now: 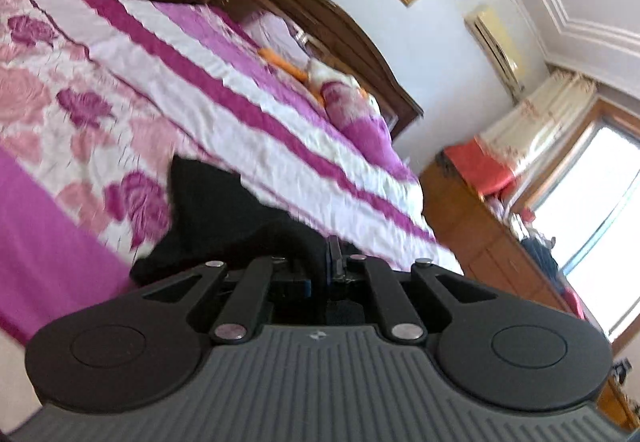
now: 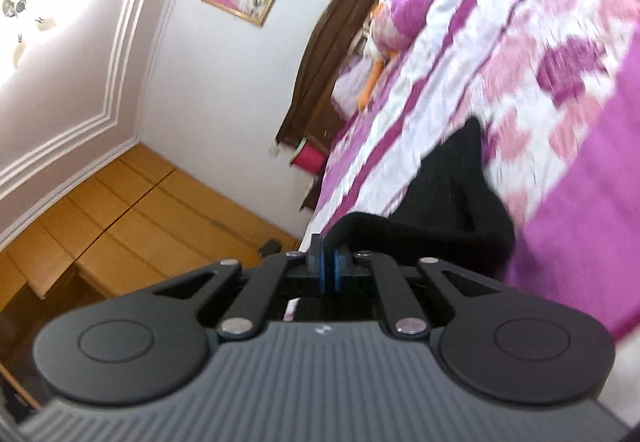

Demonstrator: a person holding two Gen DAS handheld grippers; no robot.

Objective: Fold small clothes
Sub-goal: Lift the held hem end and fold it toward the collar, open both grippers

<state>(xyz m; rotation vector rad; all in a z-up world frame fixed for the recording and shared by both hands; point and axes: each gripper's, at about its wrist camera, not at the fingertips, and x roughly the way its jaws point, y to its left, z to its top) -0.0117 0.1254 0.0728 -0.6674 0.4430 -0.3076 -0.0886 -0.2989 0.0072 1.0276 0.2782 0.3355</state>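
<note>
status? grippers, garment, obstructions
Left gripper shut on black garment. Right gripper shut on it too. Garment held over the bedspread. Nothing seen in the way.

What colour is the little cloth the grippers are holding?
Black. The cloth shows best in the right wrist view, over the bed.

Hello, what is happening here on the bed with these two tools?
A person is folding a small black garment over a bed with a pink and purple bedspread. Each hand carries a hand-held gripper, and both are closed on the cloth: the left hand-held gripper pinches one edge, and the right hand-held gripper pinches another. The garment is lifted and hangs between them above the bedspread. Both views are blurred, so they seem to be in motion.
</note>
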